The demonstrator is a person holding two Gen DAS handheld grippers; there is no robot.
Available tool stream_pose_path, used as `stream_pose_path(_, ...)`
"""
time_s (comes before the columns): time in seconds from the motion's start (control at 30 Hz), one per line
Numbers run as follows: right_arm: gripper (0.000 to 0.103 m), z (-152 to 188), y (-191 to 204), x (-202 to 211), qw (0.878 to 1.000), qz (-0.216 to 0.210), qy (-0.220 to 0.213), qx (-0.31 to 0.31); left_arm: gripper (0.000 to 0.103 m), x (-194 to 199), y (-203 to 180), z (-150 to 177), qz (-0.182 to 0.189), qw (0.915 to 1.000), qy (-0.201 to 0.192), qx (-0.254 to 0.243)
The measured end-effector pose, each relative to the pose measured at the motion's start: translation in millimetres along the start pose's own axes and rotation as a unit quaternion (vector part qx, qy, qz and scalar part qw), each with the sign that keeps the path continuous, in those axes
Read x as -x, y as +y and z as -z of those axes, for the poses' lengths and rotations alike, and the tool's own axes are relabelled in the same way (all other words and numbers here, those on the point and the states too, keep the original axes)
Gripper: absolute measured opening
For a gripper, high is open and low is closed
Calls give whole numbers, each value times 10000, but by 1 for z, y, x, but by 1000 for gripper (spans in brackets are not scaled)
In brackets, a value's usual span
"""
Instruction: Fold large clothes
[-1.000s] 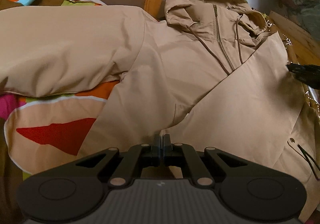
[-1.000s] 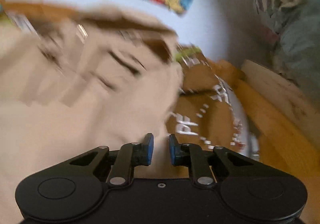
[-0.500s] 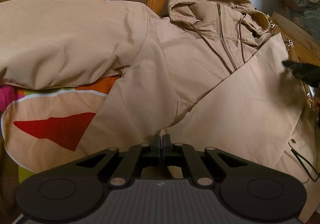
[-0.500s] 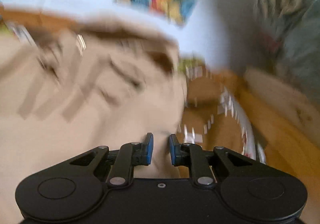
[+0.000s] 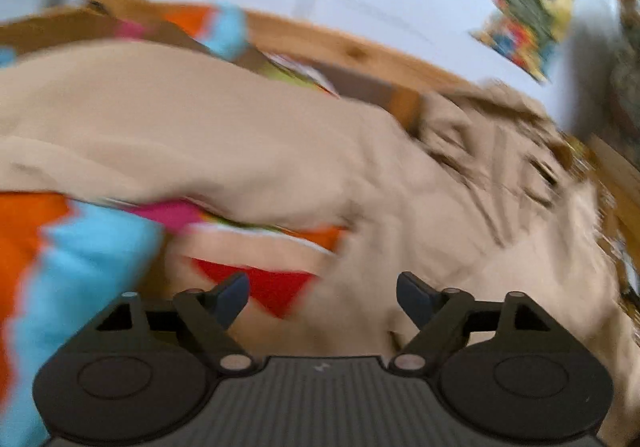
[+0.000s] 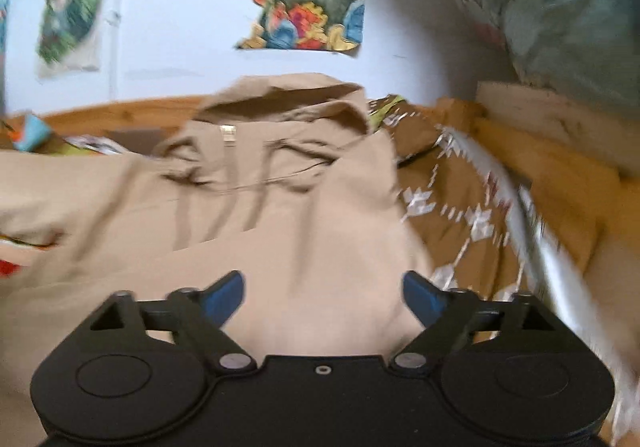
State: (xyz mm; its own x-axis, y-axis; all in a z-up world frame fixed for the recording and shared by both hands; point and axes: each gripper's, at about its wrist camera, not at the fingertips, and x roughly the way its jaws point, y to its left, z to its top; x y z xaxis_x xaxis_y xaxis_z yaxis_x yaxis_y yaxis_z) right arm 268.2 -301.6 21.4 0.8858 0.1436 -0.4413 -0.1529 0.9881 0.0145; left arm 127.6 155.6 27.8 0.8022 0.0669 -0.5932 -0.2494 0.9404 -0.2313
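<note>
The tan hooded jacket lies spread on the patterned bedspread with one side flap folded across its front, the far sleeve apparently unfolded, and both the left gripper and right gripper gape wide, holding nothing

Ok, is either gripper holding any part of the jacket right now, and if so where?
Nothing is held. The left gripper and right gripper both have their jaws wide apart, with the tan jacket lying loose beyond them.
</note>
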Motion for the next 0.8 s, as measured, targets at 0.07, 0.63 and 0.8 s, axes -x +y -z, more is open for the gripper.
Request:
stream_pose_path(0.07,98,19,7,27,9989,-214,-7,-424,92,20,23,-4,-431,9982,-296,291)
stream_pose_path(0.63,99,58,49,37,9879,-1123,713,-792,32,40,160,-40,-1846,9145,-1188,3398)
stream_pose_path(0.8,99,56,49,40,9880,-1182,644,-757,10,54,153,-41,-1888,9140,-1417,3299)
